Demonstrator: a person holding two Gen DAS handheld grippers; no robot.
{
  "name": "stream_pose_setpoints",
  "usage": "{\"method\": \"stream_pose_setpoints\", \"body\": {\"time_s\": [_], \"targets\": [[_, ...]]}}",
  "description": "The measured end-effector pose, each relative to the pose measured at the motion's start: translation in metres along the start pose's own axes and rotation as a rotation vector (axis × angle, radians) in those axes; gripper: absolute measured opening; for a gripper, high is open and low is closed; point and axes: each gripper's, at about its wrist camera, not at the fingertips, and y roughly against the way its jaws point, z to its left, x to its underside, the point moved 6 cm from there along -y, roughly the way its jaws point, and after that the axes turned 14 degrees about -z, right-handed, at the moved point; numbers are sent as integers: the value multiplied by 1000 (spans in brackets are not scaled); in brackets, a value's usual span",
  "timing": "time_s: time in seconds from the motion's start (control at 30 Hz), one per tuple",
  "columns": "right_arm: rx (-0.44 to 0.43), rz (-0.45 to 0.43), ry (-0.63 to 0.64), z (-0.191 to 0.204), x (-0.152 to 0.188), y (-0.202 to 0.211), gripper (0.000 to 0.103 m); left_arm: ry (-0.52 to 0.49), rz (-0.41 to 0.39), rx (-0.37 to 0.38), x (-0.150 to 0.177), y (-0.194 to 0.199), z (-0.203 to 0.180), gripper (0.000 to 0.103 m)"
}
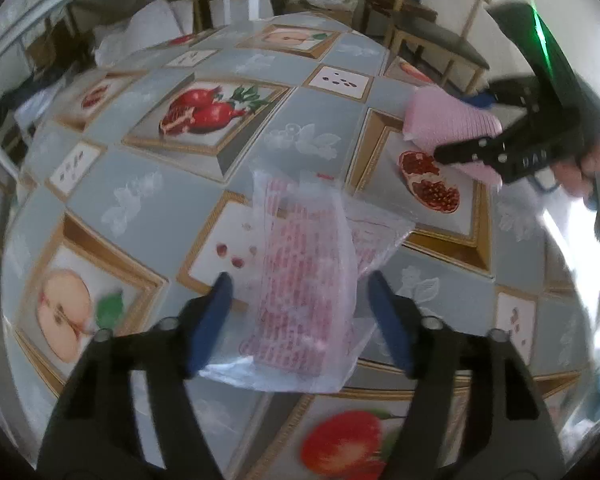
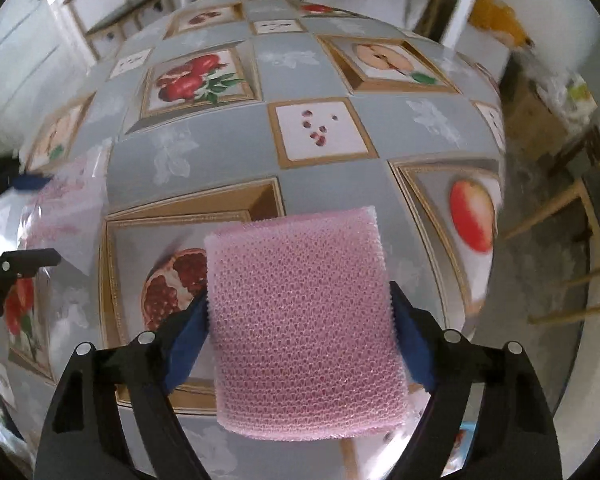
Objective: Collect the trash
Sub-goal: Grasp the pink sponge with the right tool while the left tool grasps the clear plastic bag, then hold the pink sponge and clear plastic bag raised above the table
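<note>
Lying flat on the fruit-print tablecloth (image 1: 148, 208), a clear plastic bag (image 1: 300, 280) with pink lettering sits between the spread blue pads of the left gripper (image 1: 300, 284); the pads stand clear of it on both sides, so nothing is gripped. At two o'clock from the bag, near the table edge, the right gripper (image 2: 300, 308) straddles a pink foam pad (image 2: 304, 320). Its blue pads sit right against the foam's two sides; whether they press on it I cannot tell.
</note>
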Motion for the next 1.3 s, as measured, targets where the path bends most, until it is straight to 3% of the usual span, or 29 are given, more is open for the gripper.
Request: {"method": "stream_pose_setpoints", "body": {"time_s": [0.2,0.33,0.47,0.73,0.87,1.0,1.1,1.3], "targets": [[-4,-11,-56,34,27,20,80,149,-14,32,16,23,-4,31],[3,-18,-119,63,59,45,80,257,-19,47,43,54,-9,29],[-43,-47,-179,95,92,76,80,376,-42,43,87,101,-17,28],[-47,-81,-205,140,148,121,81,493,-141,-45,164,179,-44,30],[-33,-87,-200,147,160,126,83,525,-157,-40,183,188,-55,43],[-24,-84,-205,150,165,129,86,554,-205,-35,187,199,-57,63],[-27,-101,-217,149,165,134,89,555,-231,-39,185,204,-57,73],[-23,-120,-263,141,167,143,90,539,-234,-52,187,209,-53,80]]}}
